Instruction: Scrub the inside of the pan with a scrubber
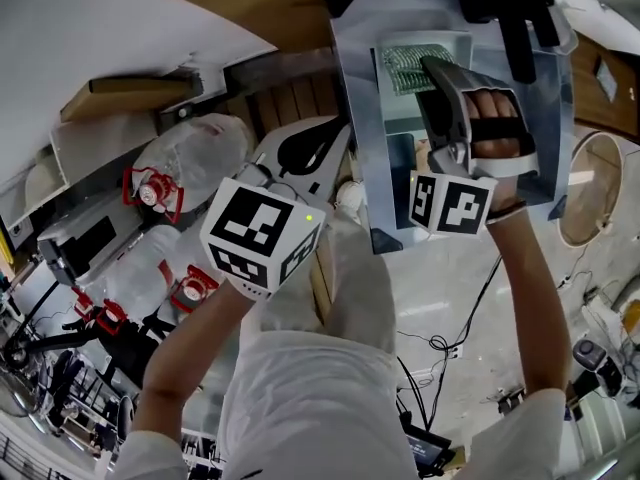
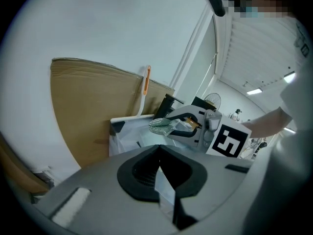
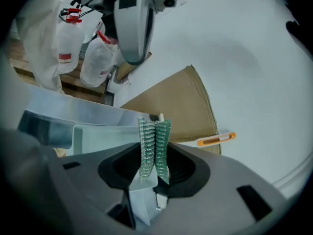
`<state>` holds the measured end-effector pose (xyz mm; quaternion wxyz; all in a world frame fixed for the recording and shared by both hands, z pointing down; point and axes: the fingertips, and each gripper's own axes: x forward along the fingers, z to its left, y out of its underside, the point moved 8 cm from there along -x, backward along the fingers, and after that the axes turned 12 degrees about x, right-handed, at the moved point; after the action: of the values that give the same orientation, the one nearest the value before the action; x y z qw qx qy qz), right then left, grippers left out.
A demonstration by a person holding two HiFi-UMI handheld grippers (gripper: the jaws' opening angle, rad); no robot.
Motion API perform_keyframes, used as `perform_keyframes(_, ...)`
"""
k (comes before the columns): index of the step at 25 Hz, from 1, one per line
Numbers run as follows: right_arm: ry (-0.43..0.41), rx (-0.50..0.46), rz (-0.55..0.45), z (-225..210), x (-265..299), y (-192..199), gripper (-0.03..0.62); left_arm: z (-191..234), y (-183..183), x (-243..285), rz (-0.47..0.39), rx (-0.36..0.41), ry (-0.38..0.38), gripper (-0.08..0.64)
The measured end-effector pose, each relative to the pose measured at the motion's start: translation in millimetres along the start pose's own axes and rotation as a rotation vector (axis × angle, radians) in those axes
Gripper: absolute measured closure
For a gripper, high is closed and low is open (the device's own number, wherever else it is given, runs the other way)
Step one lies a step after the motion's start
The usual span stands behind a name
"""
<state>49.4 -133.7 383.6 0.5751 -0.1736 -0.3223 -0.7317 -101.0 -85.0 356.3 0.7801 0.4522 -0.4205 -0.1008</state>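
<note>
Scrubber half hidden under right gripper; pan floor mostly covered.

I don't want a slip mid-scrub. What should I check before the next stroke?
1. Scrubber clamped in right gripper: ok, it sits folded in the grip.
2. Scrubber over the pan's inside: ok. Contact: cannot tell.
3. Left gripper steadying the pan: cannot tell. Its fingers look shut, near the pan's left rim.
4. Right hand wrapped on its handle: ok.
5. Left gripper out of the stroke path: ok, beside the pan, not over it.
</note>
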Motion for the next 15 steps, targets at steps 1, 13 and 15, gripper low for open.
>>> perform_keyframes(1, 0.001, -0.003, 0.002, 2, 4, 0, 0.443, 1, 1, 1, 0.001, -0.005, 0.0, 0.555)
perform_keyframes(13, 0.012, -0.016, 0.075, 16, 42, 7, 0.443, 14, 16, 20, 0.02, -0.033, 0.002, 0.555)
perform_keyframes(15, -0.001, -0.021, 0.076, 19, 45, 6, 0.443, 14, 19, 22, 0.023, -0.039, 0.003, 0.555)
